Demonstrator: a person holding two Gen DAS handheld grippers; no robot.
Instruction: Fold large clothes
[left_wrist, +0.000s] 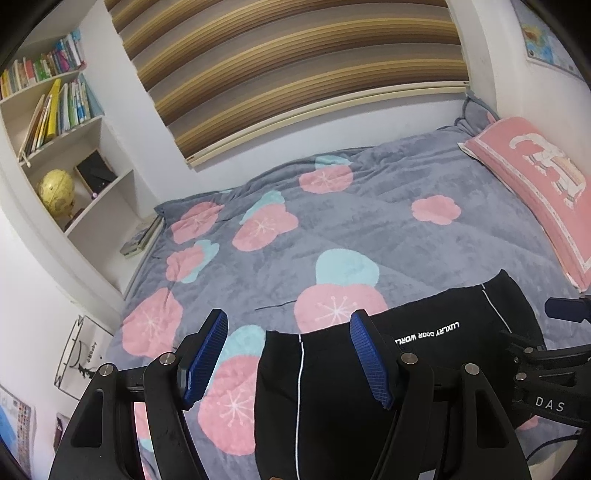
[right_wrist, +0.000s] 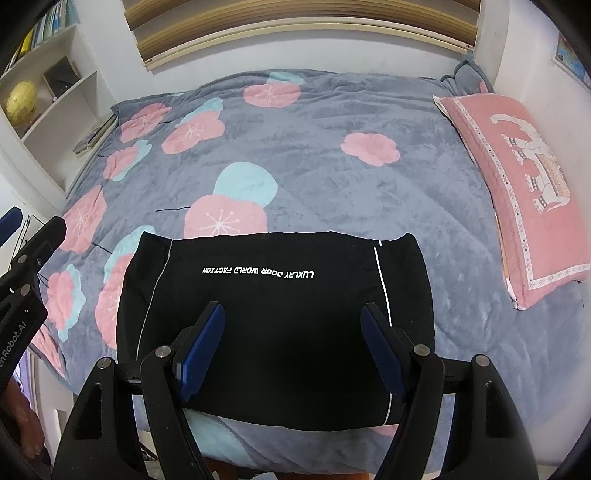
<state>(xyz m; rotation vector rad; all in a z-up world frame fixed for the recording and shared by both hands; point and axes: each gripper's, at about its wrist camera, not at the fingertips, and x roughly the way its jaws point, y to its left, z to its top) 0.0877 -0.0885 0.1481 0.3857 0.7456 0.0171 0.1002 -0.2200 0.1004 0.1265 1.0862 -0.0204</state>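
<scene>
A black garment (right_wrist: 280, 325) with thin white side stripes and white lettering lies folded into a flat rectangle on the near part of the bed. It also shows in the left wrist view (left_wrist: 332, 398). My left gripper (left_wrist: 288, 358) is open and empty, hovering above the garment's left edge. My right gripper (right_wrist: 291, 350) is open and empty, above the garment's near middle. The right gripper also shows at the right edge of the left wrist view (left_wrist: 546, 354), and the left gripper shows at the left edge of the right wrist view (right_wrist: 26, 258).
The bed carries a grey blanket (right_wrist: 332, 122) with pink and teal flowers. A pink pillow (right_wrist: 517, 184) lies at its right side. A white bookshelf (left_wrist: 62, 122) with books and a yellow globe (left_wrist: 57, 188) stands at the left. A striped blind (left_wrist: 288, 66) hangs behind the bed.
</scene>
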